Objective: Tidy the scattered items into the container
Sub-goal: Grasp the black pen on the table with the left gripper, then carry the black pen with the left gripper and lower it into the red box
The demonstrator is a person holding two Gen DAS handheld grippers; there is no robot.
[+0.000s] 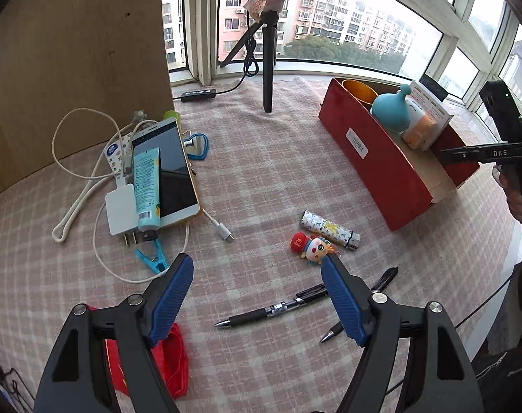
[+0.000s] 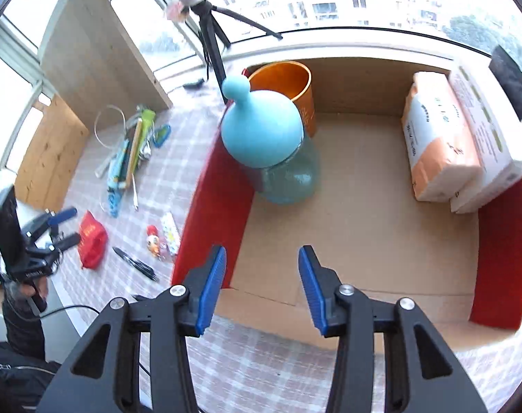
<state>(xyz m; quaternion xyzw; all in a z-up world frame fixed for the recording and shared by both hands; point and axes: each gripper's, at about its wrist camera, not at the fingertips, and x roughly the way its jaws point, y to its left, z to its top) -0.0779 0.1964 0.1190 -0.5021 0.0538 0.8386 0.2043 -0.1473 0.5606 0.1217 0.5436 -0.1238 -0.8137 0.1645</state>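
A bay window with apartment blocks outside backs a tabletop (image 1: 261, 172) covered in a pink checked cloth. The landmark is the red container (image 1: 374, 161), a cardboard-lined box at the window end of the cloth. Inside it stand an orange cup (image 2: 288, 82), a bottle with a blue bulb cap (image 2: 261, 134) just beside the cup, and a tissue pack (image 2: 436, 137) against a white carton (image 2: 481, 144) at the opposite wall. The right gripper (image 2: 261, 282) hangs over the container's bare floor, released, nothing between its blue pads. Outside the container, near its long red wall, lie a patterned lighter (image 1: 330, 229), a small doll keychain (image 1: 311, 246) touching it, and two black pens (image 1: 271, 309). The left gripper (image 1: 257, 296) hovers above the cloth by the pens, jaws wide apart and empty. Farther from the container lie a phone (image 1: 171, 172), a blue tube (image 1: 145, 189), a white charger (image 1: 121, 206) with cables, a blue clip (image 1: 152, 258) and a red pouch (image 1: 171, 358).
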